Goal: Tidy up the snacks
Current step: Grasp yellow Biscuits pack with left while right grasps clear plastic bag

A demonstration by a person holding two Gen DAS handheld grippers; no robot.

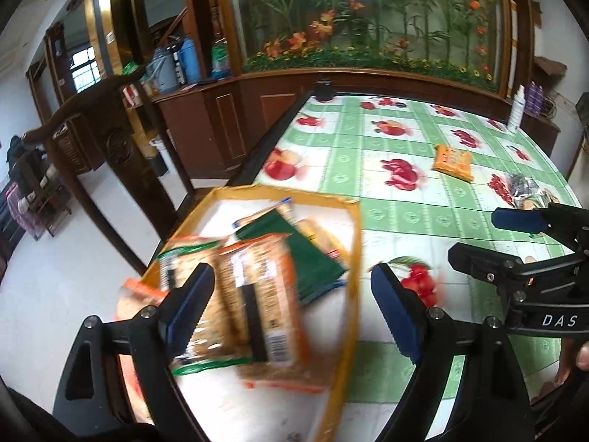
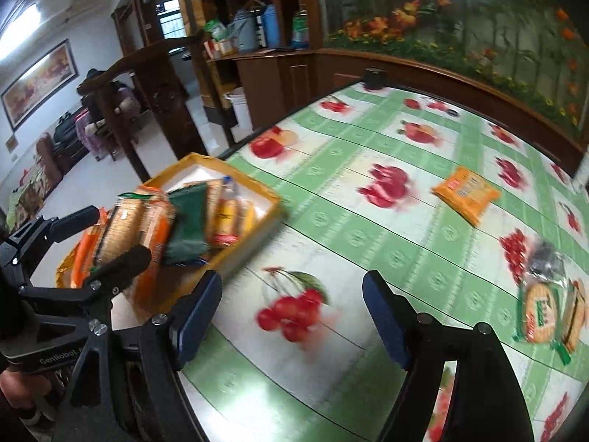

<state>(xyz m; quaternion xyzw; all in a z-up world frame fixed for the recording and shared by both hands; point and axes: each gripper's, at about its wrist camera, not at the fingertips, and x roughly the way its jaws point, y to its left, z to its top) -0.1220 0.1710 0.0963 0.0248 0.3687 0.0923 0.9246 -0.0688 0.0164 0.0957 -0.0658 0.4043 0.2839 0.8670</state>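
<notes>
Snack packets piled in a yellow tray (image 1: 353, 258) at the table's corner, both grippers empty above it.

The tray holds several cracker packets (image 1: 254, 294) and a dark green packet (image 1: 305, 254), heaped and overlapping. The left gripper (image 1: 291, 305) hovers over the tray, jaws apart with nothing between them. The right gripper (image 2: 291, 313) hangs over the fruit-print tablecloth (image 2: 368, 221) just beside the tray, jaws likewise spread and empty. Well apart on the cloth lie an orange packet (image 2: 465, 191) and a round-cracker packet (image 2: 545, 313).
</notes>
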